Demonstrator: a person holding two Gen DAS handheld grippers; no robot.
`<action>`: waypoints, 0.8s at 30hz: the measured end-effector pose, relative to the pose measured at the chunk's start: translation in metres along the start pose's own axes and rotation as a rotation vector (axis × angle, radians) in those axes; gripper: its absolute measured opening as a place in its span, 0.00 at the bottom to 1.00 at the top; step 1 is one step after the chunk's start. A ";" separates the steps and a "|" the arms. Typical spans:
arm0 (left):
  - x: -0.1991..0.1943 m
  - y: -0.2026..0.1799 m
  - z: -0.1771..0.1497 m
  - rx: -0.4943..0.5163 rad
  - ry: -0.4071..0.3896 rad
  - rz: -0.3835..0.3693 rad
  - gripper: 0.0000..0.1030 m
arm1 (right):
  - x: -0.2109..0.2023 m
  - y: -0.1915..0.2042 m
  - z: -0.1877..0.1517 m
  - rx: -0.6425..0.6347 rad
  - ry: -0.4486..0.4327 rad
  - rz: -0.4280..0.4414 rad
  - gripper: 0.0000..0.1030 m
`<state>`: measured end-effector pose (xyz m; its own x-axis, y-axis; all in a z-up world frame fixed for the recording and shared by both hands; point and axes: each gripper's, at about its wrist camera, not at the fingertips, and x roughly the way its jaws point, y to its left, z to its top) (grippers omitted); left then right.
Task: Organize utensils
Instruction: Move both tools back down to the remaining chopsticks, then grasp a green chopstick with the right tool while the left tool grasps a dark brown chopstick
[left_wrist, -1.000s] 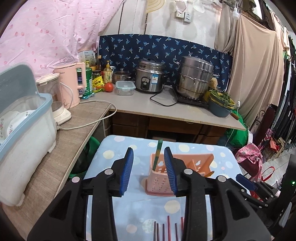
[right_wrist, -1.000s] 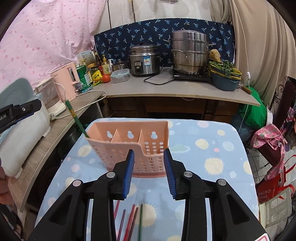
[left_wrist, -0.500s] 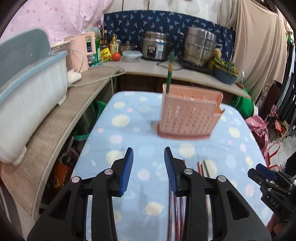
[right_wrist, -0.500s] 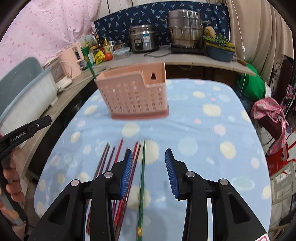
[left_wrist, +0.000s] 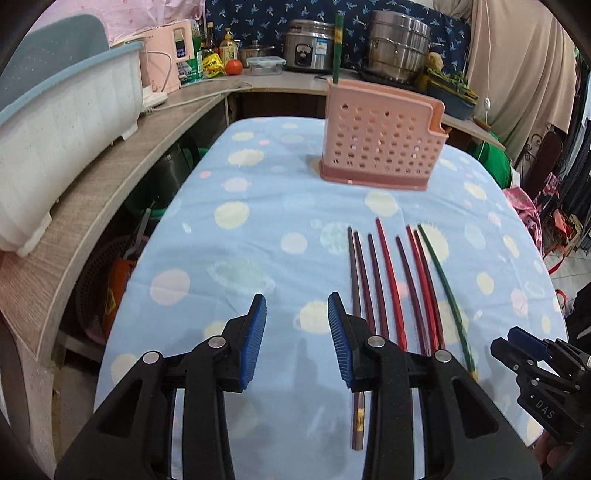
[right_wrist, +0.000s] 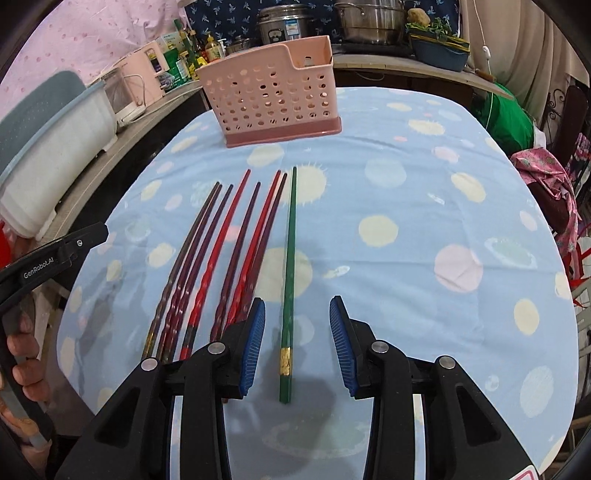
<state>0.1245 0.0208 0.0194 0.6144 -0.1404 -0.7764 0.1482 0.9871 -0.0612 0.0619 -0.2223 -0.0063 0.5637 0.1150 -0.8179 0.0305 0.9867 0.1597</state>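
Observation:
A pink perforated utensil basket (left_wrist: 380, 144) (right_wrist: 273, 96) stands at the far end of the blue dotted table, with one green chopstick (left_wrist: 337, 48) upright in it. Several red and dark chopsticks (left_wrist: 388, 280) (right_wrist: 221, 258) lie side by side on the cloth. One green chopstick (right_wrist: 288, 280) (left_wrist: 445, 291) lies at their right. My right gripper (right_wrist: 295, 339) is open, low over the table, its jaws on either side of the green chopstick's thick end. My left gripper (left_wrist: 297, 339) is open and empty, just left of the chopstick row.
A white and blue dish bin (left_wrist: 55, 122) sits on the wooden counter at left. Pots, a rice cooker (left_wrist: 308, 51) and bottles stand on the back counter. The table's right side drops to clothes and bags (right_wrist: 546, 177).
Both grippers have pulled back from the basket and dropped low over the table's near end. The right gripper now straddles the lying green chopstick. Both stay open.

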 end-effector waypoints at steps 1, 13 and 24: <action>0.001 -0.001 -0.004 0.006 0.007 0.000 0.32 | 0.001 0.001 -0.004 -0.002 0.007 0.002 0.35; 0.003 -0.010 -0.042 0.024 0.066 -0.020 0.37 | 0.013 0.013 -0.030 -0.036 0.048 -0.009 0.30; 0.005 -0.021 -0.063 0.060 0.098 -0.037 0.41 | 0.012 0.001 -0.040 -0.015 0.047 -0.019 0.07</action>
<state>0.0755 0.0047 -0.0232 0.5295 -0.1659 -0.8320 0.2177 0.9744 -0.0558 0.0358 -0.2157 -0.0381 0.5241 0.1012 -0.8456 0.0286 0.9903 0.1362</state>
